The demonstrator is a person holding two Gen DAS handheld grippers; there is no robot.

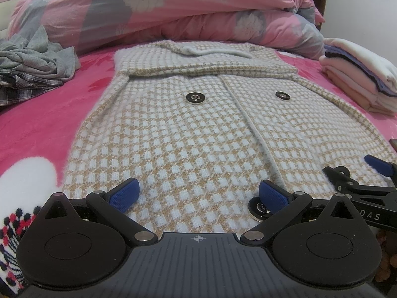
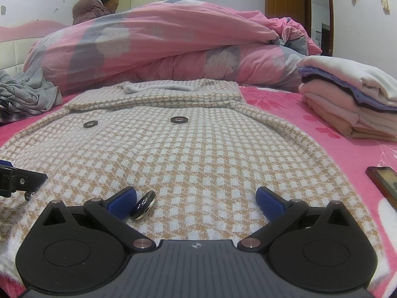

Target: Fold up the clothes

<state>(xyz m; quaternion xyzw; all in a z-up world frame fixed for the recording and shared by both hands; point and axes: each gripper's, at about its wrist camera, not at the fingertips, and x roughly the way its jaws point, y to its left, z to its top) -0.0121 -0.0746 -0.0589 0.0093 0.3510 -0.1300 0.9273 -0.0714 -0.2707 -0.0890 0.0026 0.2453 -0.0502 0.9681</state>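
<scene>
A tan-and-white checked knit cardigan (image 1: pixel 188 129) lies flat on the pink bed, sleeves folded across its chest, collar at the far end. It carries black round buttons (image 1: pixel 195 97). My left gripper (image 1: pixel 198 195) stands open over the hem at its near left part, its right pad beside a lower button (image 1: pixel 259 208). My right gripper (image 2: pixel 196 198) is open over the near right part of the same cardigan (image 2: pixel 198 149), with a tilted button (image 2: pixel 144 204) next to its left pad. Each gripper shows at the edge of the other's view.
A pink floral duvet (image 1: pixel 153 12) is heaped behind the cardigan. Crumpled grey and plaid clothes (image 1: pixel 32 59) lie at the left. A stack of folded garments (image 2: pixel 352 99) sits at the right, a phone (image 2: pixel 383 180) near it. A person (image 2: pixel 95 2) sits beyond the duvet.
</scene>
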